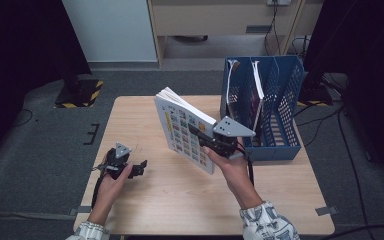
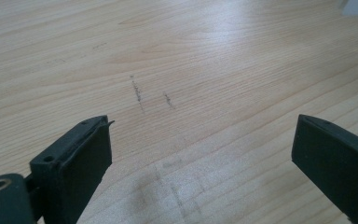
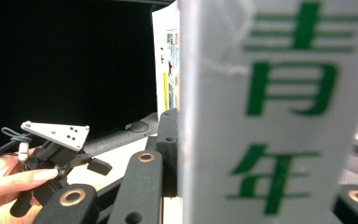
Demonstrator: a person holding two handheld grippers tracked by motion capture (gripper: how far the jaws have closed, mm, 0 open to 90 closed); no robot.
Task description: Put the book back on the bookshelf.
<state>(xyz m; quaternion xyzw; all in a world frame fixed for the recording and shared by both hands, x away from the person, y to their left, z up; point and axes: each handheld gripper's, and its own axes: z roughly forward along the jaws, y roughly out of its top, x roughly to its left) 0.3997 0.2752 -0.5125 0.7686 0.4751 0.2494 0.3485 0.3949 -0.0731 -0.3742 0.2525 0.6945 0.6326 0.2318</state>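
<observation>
My right gripper [image 1: 201, 136] is shut on a thick white book [image 1: 184, 128] and holds it upright and tilted above the middle of the wooden table [image 1: 175, 200]. The cover carries a grid of small coloured pictures. In the right gripper view the book's white spine [image 3: 270, 116] with green characters stands close between the jaws of the right gripper [image 3: 261, 186]. My left gripper [image 1: 138, 167] rests low at the table's left side, open, with bare wood between its fingers [image 2: 70, 168]. It also appears in the right gripper view, where the left gripper [image 3: 60, 149] sits in a hand.
A blue mesh file rack [image 1: 287, 95] stands at the table's right rear, just behind the held book, with a couple of magazines [image 1: 256, 95] upright in its left slots. Grey carpet surrounds the table, and a pale cabinet stands at the back.
</observation>
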